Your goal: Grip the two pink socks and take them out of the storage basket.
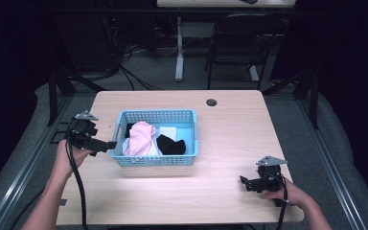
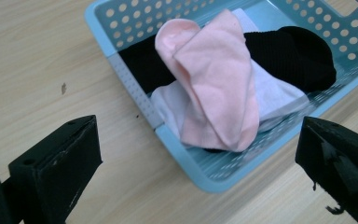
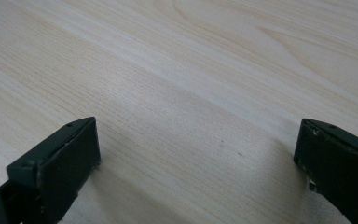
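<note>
1. Two grippers were in our hands: the left gripper (image 1: 109, 144) sat just beside the near-left corner of the blue basket (image 1: 155, 160), its jaws spread wide and holding nothing.
2. Inside the basket lay a pink sock (image 2: 214, 79) on top of the pile, draped over a white sock (image 2: 279, 93), with a black sock (image 2: 298, 53) behind them toward the far side of the basket.
3. Well apart from the basket, to its near right, the right gripper (image 1: 243, 182) rested low over the bare table (image 3: 191, 70), jaws also spread and empty.
4. We judged the step in hand to be reaching for the pink sock, as it lay uppermost and nearest our left gripper.
5. To do it well, we would lift the open jaws over the basket's rim, not push against it, since the light basket could slide.
6. We would pinch a raised fold of the pink sock alone, so that the white sock beneath stayed in the basket.
</note>
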